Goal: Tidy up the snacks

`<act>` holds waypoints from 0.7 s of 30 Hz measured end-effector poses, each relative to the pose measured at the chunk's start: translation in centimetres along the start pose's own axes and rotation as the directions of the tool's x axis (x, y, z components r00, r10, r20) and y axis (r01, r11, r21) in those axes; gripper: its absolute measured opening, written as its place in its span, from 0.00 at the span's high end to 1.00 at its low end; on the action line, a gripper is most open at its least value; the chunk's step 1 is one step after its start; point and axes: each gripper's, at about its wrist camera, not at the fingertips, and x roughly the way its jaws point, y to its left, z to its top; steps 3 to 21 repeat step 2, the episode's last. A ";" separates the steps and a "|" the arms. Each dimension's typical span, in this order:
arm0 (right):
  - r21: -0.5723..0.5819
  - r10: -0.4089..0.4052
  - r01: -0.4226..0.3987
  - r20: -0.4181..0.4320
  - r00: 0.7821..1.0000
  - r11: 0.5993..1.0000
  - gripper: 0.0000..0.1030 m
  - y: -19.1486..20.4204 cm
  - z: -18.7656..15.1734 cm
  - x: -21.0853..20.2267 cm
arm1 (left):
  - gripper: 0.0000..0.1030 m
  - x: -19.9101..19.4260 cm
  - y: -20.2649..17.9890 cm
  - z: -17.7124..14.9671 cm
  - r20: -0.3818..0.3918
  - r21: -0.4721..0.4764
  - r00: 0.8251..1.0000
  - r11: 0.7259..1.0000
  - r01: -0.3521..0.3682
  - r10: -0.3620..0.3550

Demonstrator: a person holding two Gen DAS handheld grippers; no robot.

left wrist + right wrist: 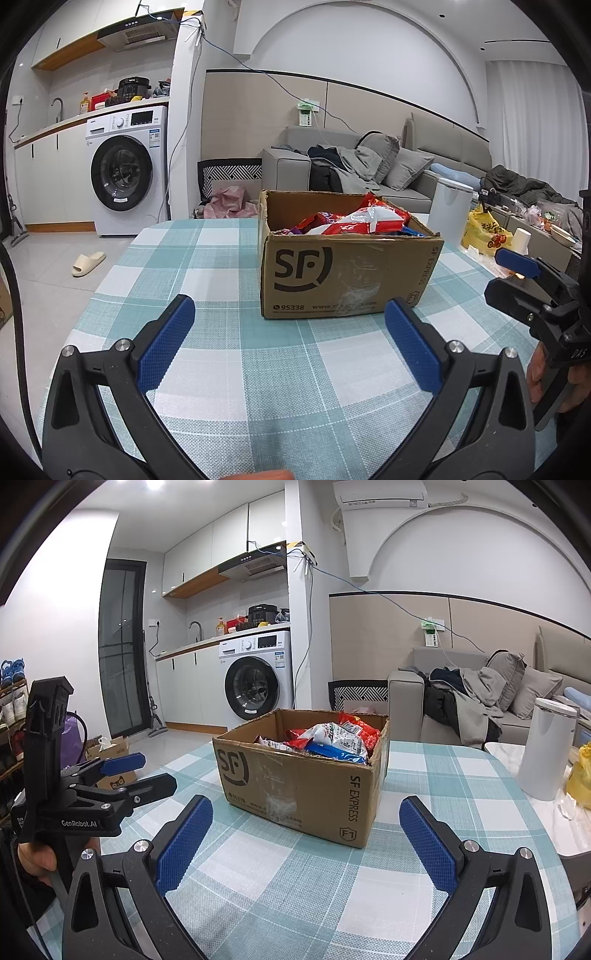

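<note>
A brown cardboard box (343, 273) printed "SF" stands on the teal-and-white checked tablecloth (229, 373). Snack packets (365, 219), mostly red, white and blue, fill it to the rim. My left gripper (290, 332) hovers open over the cloth just in front of the box, with nothing between its blue pads. From the right wrist view the same box (303, 782) sits ahead with its snack packets (332, 736) showing. My right gripper (306, 830) is open and empty near the box's front corner. Each gripper appears in the other's view: the right one (517, 273) and the left one (144, 771).
A white cylindrical bin (546, 747) and a yellow bag (581, 775) stand to the right, beside the table edge. Behind are a grey sofa (388, 166) with clothes and a washing machine (125, 170). A hand (37, 860) holds the left gripper's handle.
</note>
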 end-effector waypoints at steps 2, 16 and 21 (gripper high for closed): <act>-0.002 -0.001 0.001 -0.002 1.000 1.000 0.00 0.1 0.0 0.1 | 0.00 0.0 0.0 0.0 0.002 0.000 1.000 1.000 -0.003 0.003; -0.002 -0.001 0.001 -0.002 1.000 1.000 0.00 0.1 0.0 0.1 | 0.00 0.0 0.0 0.0 0.002 0.000 1.000 1.000 -0.003 0.003; -0.002 -0.001 0.001 -0.002 1.000 1.000 0.00 0.1 0.0 0.1 | 0.00 0.0 0.0 0.0 0.002 0.000 1.000 1.000 -0.003 0.003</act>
